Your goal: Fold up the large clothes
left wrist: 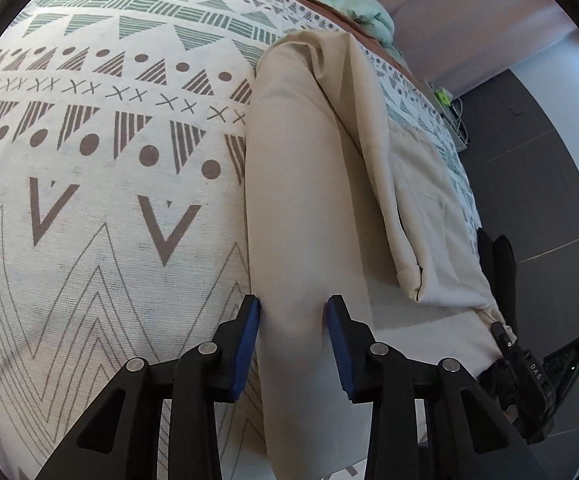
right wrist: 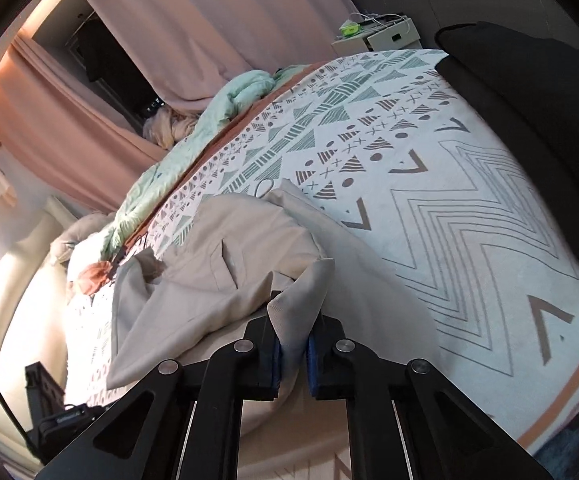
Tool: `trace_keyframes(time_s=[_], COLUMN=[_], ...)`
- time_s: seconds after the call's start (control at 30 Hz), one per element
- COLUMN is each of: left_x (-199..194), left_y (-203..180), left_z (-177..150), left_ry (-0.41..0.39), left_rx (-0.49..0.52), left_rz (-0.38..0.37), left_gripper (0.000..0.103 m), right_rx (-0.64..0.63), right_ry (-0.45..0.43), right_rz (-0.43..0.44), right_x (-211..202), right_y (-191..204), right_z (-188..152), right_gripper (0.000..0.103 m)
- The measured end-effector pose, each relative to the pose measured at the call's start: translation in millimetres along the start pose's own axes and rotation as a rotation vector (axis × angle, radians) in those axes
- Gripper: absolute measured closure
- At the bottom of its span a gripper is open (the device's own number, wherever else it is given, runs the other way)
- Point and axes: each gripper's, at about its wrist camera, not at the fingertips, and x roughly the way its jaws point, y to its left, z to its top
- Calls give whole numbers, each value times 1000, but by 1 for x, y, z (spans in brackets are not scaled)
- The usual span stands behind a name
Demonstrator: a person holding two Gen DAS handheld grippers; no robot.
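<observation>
A beige garment (left wrist: pixel 309 184) lies along the right part of a patterned bedspread (left wrist: pixel 101 168), partly folded, with a long fold running away from me. My left gripper (left wrist: pixel 292 312) has its blue-padded jaws apart, one on each side of the garment's near fold, not squeezing it. The other gripper shows at the lower right of the left wrist view (left wrist: pixel 529 364). In the right wrist view the same garment (right wrist: pixel 225 248) lies crumpled with a pocket flap showing. My right gripper (right wrist: pixel 292 346) is shut on a bunched edge of it, raised a little above the bed.
A mint-green duvet (right wrist: pixel 193 128) is heaped along the far side of the bed. A bedside table (right wrist: pixel 377 36) with small items stands beyond it, pink curtains (right wrist: pixel 217 20) behind. A black cloth (right wrist: pixel 529 120) lies on the bedspread at the right. Dark floor (left wrist: pixel 549 152) borders the bed.
</observation>
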Motion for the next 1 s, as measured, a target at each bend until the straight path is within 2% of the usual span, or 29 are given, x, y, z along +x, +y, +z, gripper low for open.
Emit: trace_keyframes(time_s=[0.2, 0.3, 0.4, 0.5, 0.53, 0.57, 0.67, 0.73, 0.83, 0.9, 0.93, 1.0], left_x=[2, 4, 5, 6, 5, 5, 1, -1, -3, -2, -1, 0], left_y=[-9, -12, -16, -18, -17, -16, -8, -2, 4, 6, 7, 8], left_z=[0, -1, -1, -2, -1, 0, 5, 12, 22, 27, 29, 34], left_ry=[15, 16, 14, 11, 8, 5, -13, -22, -34, -37, -34, -30], left_rx=[13, 18, 28, 35, 35, 34, 8, -17, -50, -54, -56, -61], left_rz=[-28, -20, -13, -3, -6, -13, -26, -26, -35, -32, -28, -31], left_gripper=[71, 71, 71, 71, 71, 71, 70, 70, 70, 70, 70, 70], right_rx=[36, 85, 102, 122, 133, 137, 69, -5, -114, -185, -223, -299], right_ry=[-12, 23, 64, 74, 72, 63, -2, -37, -38, -19, -8, 18], right_rz=[-40, -50, -97, -105, -108, -118, -201, -214, -190, -157, -138, -118], right_x=[-14, -12, -13, -15, -17, -19, -35, -44, -46, -41, -37, -29], right_y=[-20, -32, -37, -42, -44, -46, -37, -22, 3, 21, 31, 50], right_z=[-3, -8, -10, -13, -13, -13, -11, -8, 0, 2, 2, -2], right_gripper=[94, 94, 94, 93, 89, 78, 56, 54, 54, 47, 39, 35])
